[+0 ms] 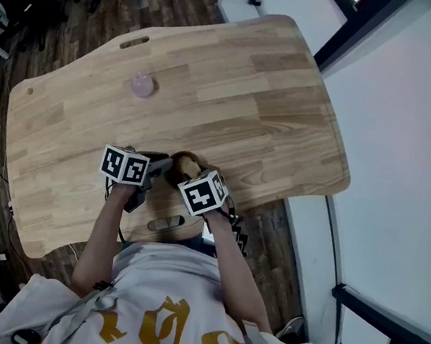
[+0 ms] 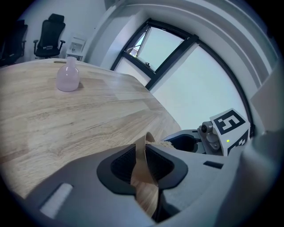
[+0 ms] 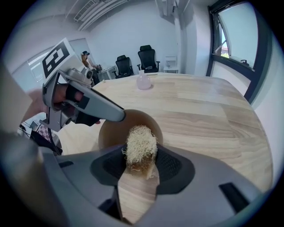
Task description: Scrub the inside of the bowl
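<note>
Pinching a pale, stringy scrubber: right gripper, jaws pressed onto its lower part, with the tuft standing up past the pads. The scrubber's top lies over the opening of the brown bowl. I cannot tell whether it touches the inner wall.

Left gripper: jaws clamped on the bowl's thin wall, one pad on each side, with the rim edge-on between them in the left gripper view. In the right gripper view its finger reaches the bowl's upper left rim, and the opening faces that camera.

Head view: both grippers meet over the bowl, left gripper and right gripper nearly touching. The bowl is at the near edge of the light wooden table, just in front of the person.

A small pink bottle stands upright farther out on the table, well apart from the bowl. Black office chairs are beyond the table's far end.
</note>
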Demonstrator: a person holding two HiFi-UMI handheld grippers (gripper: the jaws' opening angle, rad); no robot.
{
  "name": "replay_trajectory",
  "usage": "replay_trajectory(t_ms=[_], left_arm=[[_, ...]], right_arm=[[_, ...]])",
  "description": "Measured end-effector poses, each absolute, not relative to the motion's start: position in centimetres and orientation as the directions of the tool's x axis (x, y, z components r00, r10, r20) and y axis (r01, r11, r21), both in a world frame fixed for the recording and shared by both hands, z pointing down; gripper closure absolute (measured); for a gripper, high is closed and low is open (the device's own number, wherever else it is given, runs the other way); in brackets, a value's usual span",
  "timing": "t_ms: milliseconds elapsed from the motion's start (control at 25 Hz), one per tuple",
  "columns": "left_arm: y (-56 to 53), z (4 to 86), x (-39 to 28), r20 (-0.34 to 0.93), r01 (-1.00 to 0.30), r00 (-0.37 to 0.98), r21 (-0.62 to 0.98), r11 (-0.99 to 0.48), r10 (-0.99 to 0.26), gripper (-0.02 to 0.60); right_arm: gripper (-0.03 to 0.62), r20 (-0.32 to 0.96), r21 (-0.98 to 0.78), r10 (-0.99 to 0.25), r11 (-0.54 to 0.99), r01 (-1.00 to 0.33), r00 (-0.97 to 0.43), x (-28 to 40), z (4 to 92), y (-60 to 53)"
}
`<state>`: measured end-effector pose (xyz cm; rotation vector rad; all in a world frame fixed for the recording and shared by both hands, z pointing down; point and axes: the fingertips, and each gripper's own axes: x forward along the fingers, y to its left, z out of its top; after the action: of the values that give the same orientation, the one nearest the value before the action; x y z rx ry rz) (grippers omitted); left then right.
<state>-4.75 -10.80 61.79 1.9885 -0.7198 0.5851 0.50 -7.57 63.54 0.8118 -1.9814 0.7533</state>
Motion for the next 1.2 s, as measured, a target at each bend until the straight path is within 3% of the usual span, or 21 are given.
replay_trajectory(t_ms=[440, 800, 1200], left_arm=[[-11.4, 61.7, -4.8, 0.640, -0.700, 0.711, 0.603, -0.382, -0.292, 0.512], [-11.5, 62.0, -5.5, 0.632, -0.710, 0.703, 0.609, -0.353, -0.325, 0.520], [-11.6, 61.9, -5.4, 0.635, -0.716, 0.697, 0.595, -0.364, -0.333, 0.523]], right_arm=[[0.421, 0.842, -0.150, -0.314, 0.645, -0.750, -0.439, 0.1, 63.5, -8.3], [0.421, 0.813, -0.184, -0.244, 0.754, -0.630, -0.529, -2.5, 63.0, -6.8], [0.421, 0.825, -0.177, -0.202, 0.795, -0.580, -0.528, -2.3, 63.1, -5.9]])
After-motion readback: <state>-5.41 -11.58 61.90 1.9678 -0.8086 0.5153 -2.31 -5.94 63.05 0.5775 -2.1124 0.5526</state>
